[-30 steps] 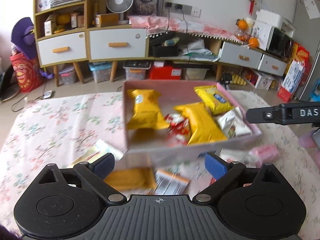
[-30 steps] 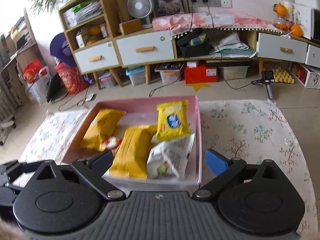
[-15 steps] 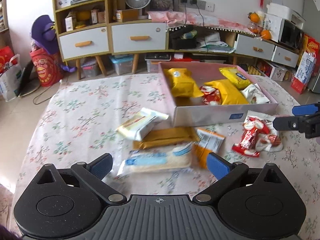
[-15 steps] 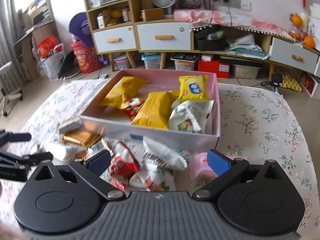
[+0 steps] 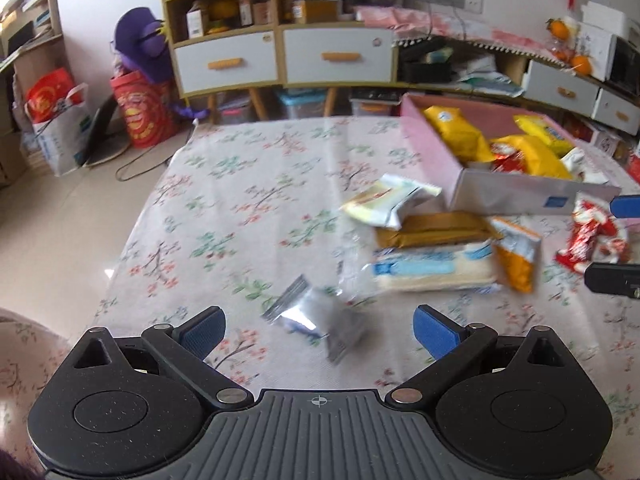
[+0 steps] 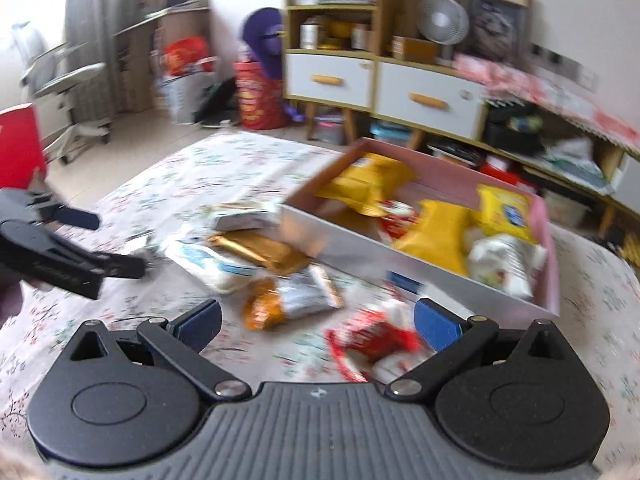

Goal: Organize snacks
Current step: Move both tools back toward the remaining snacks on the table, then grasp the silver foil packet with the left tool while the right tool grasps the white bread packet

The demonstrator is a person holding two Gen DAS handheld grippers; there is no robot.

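Task partly done, by my estimate: several snacks lie in the box, a cluster still on the cloth (image 5: 224,184), a floral fabric. Left to right in the left view: left gripper (image 5: 319,327), fingers wide, holding nothing; just ahead of it a small silver foil pouch (image 5: 316,318), crinkled, blurred; a cream wrapper (image 5: 390,204); a flat gold pack (image 5: 434,229); a long white-blue pack (image 5: 434,269), pillow-shaped; an orange bag (image 5: 518,254); the box (image 5: 508,196), pink card with pale walls, holding glossy yellow bags (image 5: 458,136); red wrappers (image 5: 592,236) beside its front wall. Right gripper (image 6: 318,327) also wide and empty, red wrappers between its fingers. Roughly six items left outside.
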